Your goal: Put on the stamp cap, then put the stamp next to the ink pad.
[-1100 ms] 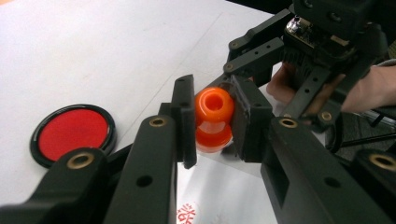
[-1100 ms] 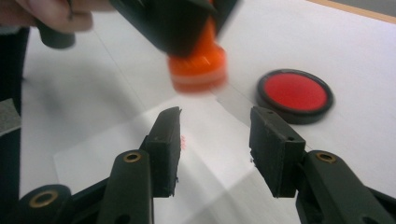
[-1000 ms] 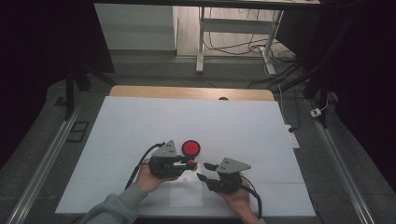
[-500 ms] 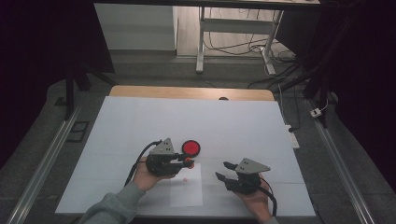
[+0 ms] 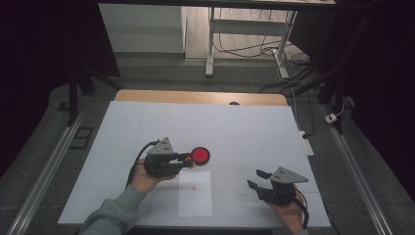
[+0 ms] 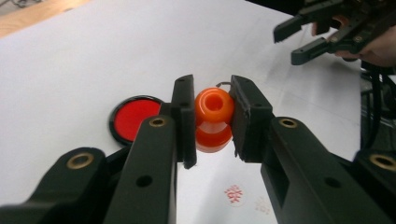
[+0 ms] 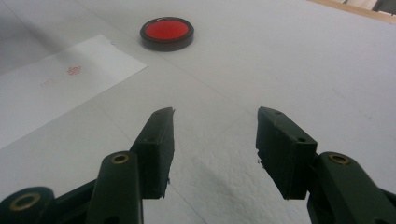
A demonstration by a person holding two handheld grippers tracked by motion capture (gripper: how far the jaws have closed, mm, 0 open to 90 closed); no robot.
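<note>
Starting at the left: left gripper (image 5: 186,159) hovering just above the white table (image 5: 254,127), jaws pointing right, closing firmly on an orange stamp (image 6: 213,109). Pinching the stamp by its rounded, waisted handle, one pad on either side, with the open top of the handle facing the left gripper view. Keeping the stamp in the air beside the ink pad (image 5: 200,155), near its edge but, judging from the high view, not pressing into it.

Moving right: round black-rimmed ink pad lying flat with its red face showing, lid off. Just in front of it, toward the person, a loose paper sheet (image 5: 195,200) carrying a small red stamp mark (image 5: 194,187), and seemingly a fainter one beside it in the left gripper view.

Farther right: right gripper (image 5: 254,178) hanging well apart from pad and paper, jaws having just been opening, now standing about half apart with nothing between them.

Possible trouble, judging from here:
- Gripping on a curved, smooth handle, so risking the stamp pivoting or slipping between the pads when pressing down, giving a lopsided or smeared print.
- Catching the pad's raised rim while coming in low, and so nudging the pad across the table.
- Leaving the paper unpinned, with the free claw far off, so risking the sheet sliding or lifting with the inked face.

Writing: red mark too small and blurred for reading; no brand or label legible anywhere.
</note>
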